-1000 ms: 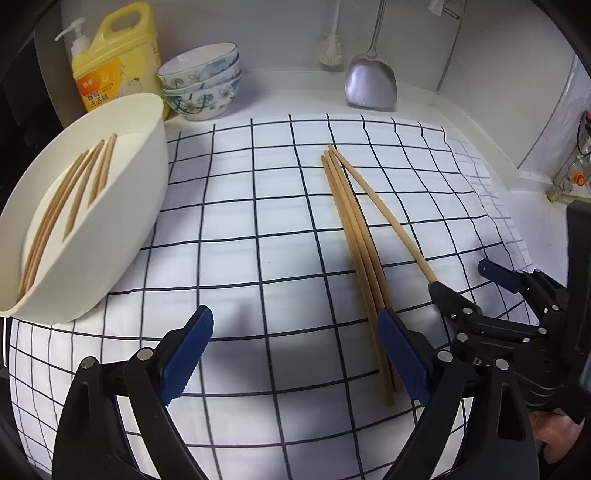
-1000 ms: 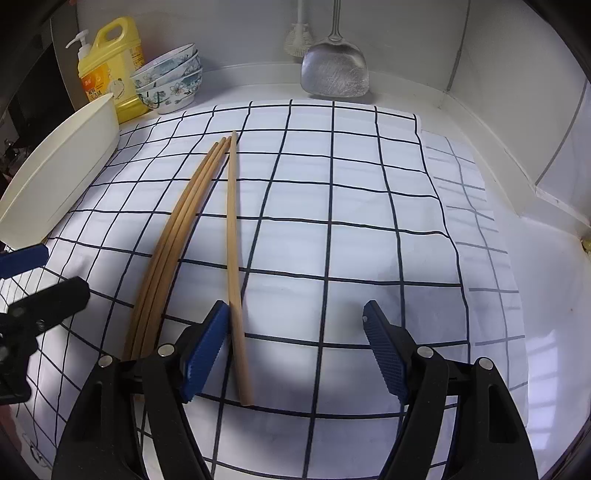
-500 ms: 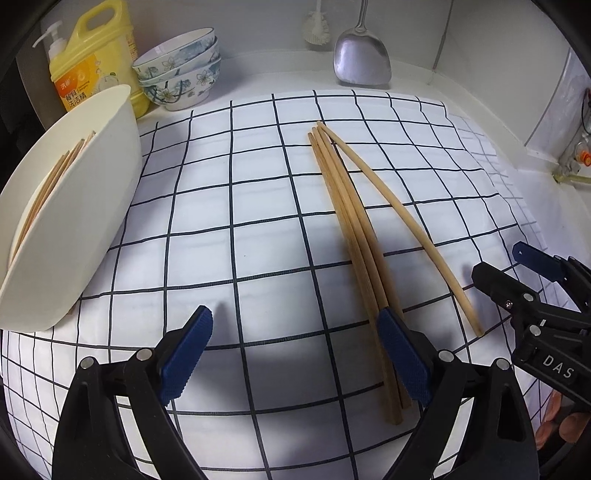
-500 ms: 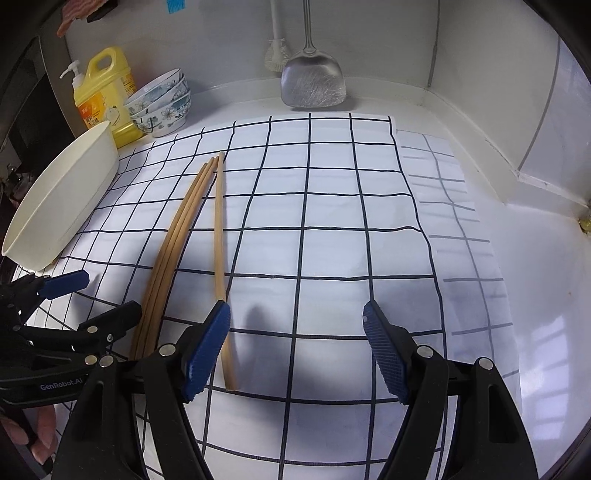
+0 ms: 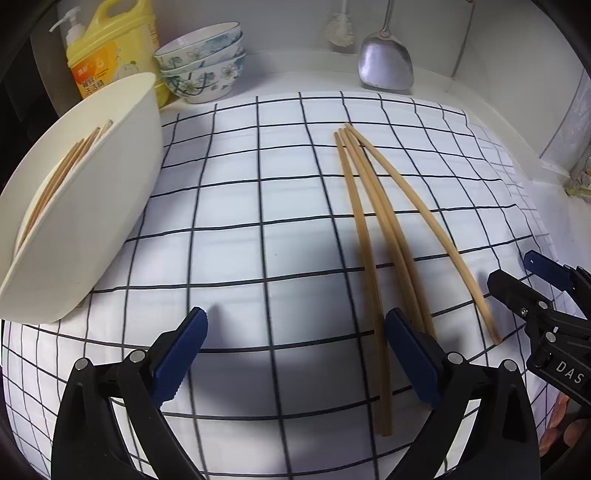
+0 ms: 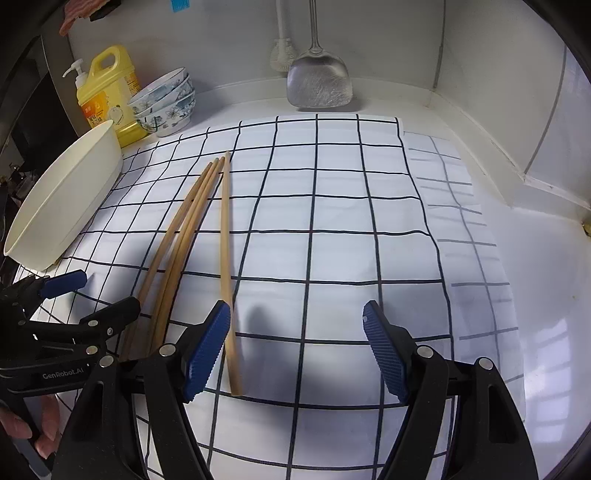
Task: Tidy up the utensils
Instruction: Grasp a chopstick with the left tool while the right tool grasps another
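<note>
Several wooden chopsticks (image 5: 373,229) lie on the checked cloth (image 5: 240,206), three bunched and one (image 5: 424,218) splayed to the right; they also show in the right wrist view (image 6: 184,229). A white oval tray (image 5: 92,206) at the left, tilted on its edge, holds more chopsticks (image 5: 59,177). My left gripper (image 5: 295,354) is open and empty, its right finger just beside the bunch's near ends. My right gripper (image 6: 297,350) is open and empty, with the lone chopstick (image 6: 225,258) beside its left finger.
At the back stand a yellow soap bottle (image 5: 110,51), stacked patterned bowls (image 5: 203,66), a dish brush (image 5: 341,29) and a metal spatula (image 5: 384,62) against the wall. A raised counter ledge (image 6: 480,129) runs along the right. The tray also shows in the right wrist view (image 6: 62,199).
Both grippers have pulled back and up from the chopsticks, still open. The right gripper has left the lone chopstick lying on the cloth.
</note>
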